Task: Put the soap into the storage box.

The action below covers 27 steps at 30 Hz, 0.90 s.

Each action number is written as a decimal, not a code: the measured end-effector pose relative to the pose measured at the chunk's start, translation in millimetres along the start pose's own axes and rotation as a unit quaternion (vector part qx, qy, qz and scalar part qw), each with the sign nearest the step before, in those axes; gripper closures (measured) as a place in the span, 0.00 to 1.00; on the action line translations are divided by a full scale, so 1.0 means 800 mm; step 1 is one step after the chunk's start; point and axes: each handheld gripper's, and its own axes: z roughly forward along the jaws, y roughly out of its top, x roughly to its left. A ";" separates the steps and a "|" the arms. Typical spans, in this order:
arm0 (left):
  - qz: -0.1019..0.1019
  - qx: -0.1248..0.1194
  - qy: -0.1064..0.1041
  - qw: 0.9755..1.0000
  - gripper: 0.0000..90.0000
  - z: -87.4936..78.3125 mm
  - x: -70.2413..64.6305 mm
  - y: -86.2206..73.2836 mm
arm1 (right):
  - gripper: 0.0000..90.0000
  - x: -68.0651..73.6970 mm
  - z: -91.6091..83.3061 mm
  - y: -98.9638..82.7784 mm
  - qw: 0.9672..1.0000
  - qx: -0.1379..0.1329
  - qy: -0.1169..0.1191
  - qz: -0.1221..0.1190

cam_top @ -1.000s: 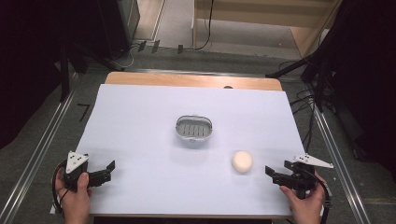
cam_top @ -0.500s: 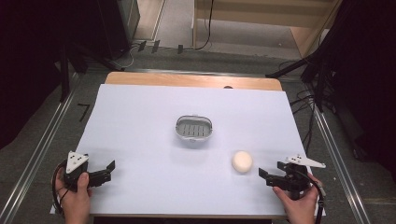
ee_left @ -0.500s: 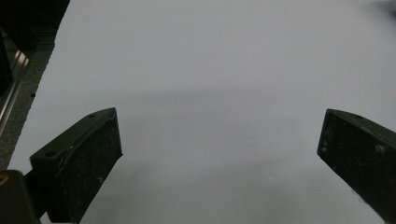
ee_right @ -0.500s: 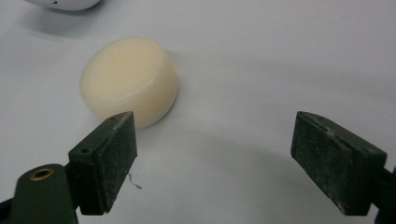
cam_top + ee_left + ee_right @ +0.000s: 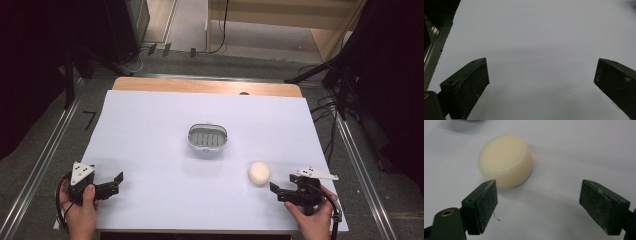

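Note:
A round cream soap bar (image 5: 259,173) lies on the white table cover, right of centre and near the front; in the right gripper view the soap bar (image 5: 505,160) sits just ahead of the left jaw. My right gripper (image 5: 277,192) stands open a short way to the soap's right and nearer the front edge, touching nothing; its jaws (image 5: 538,187) are wide apart over bare sheet. A grey slotted soap dish (image 5: 207,137) rests empty at the table's middle. My left gripper (image 5: 117,183) stays open at the front left, holding nothing, and its view (image 5: 541,65) faces plain sheet.
The white cover (image 5: 150,130) spans the table, with a wooden strip (image 5: 205,86) along the far edge. Metal rails (image 5: 45,150) run down both sides. Cables and dark stands (image 5: 345,85) lie on the floor beyond the table.
My right gripper has slid left along the front edge, closer to the soap bar. The left gripper, the soap and the dish have stayed put.

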 end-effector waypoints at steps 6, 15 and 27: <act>0.000 0.000 0.000 1.000 0.00 0.000 0.000 0.000 | 0.17 0.005 0.005 -0.001 1.000 0.007 0.001 -0.007; 0.002 0.001 0.001 1.000 0.00 0.000 0.000 0.000 | 0.17 0.013 0.011 -0.002 1.000 0.014 0.002 -0.015; 0.003 0.001 0.001 1.000 0.00 0.001 -0.001 0.000 | 0.17 0.022 0.017 0.000 1.000 0.017 0.008 -0.022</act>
